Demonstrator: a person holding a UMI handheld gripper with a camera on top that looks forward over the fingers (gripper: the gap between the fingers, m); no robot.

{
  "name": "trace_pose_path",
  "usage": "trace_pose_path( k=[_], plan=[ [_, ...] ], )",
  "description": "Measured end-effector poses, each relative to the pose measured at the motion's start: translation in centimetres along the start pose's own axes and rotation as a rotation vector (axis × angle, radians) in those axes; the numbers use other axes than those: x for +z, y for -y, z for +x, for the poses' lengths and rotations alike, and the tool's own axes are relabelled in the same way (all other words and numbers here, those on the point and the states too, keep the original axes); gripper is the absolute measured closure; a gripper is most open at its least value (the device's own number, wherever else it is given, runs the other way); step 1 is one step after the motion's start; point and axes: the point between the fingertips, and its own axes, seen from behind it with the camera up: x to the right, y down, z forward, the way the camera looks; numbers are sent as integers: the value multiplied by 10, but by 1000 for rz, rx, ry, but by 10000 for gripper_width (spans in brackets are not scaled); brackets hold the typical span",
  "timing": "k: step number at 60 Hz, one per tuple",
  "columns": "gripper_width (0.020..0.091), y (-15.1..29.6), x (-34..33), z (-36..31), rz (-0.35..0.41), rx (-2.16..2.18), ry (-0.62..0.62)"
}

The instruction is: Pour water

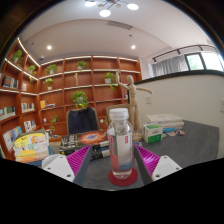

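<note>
— Clear plastic bottle [121, 143], where is it?
— Upright on a red coaster [123, 178], between the tongs [112, 160].
— Gripping it?
— No, the pink pads [78, 158] stand apart, gaps either side.

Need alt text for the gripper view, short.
A clear bottle with a white cap stands on a red coaster on a dark table, between the open jaws of the gripper. Wooden shelves with plants fill the back wall.
</note>
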Motion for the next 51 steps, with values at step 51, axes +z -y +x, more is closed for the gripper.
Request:
trace_pose_path(
  k=[51],
  plan=[
    [232,32,-207,42,-33,-121,141]
  ],
)
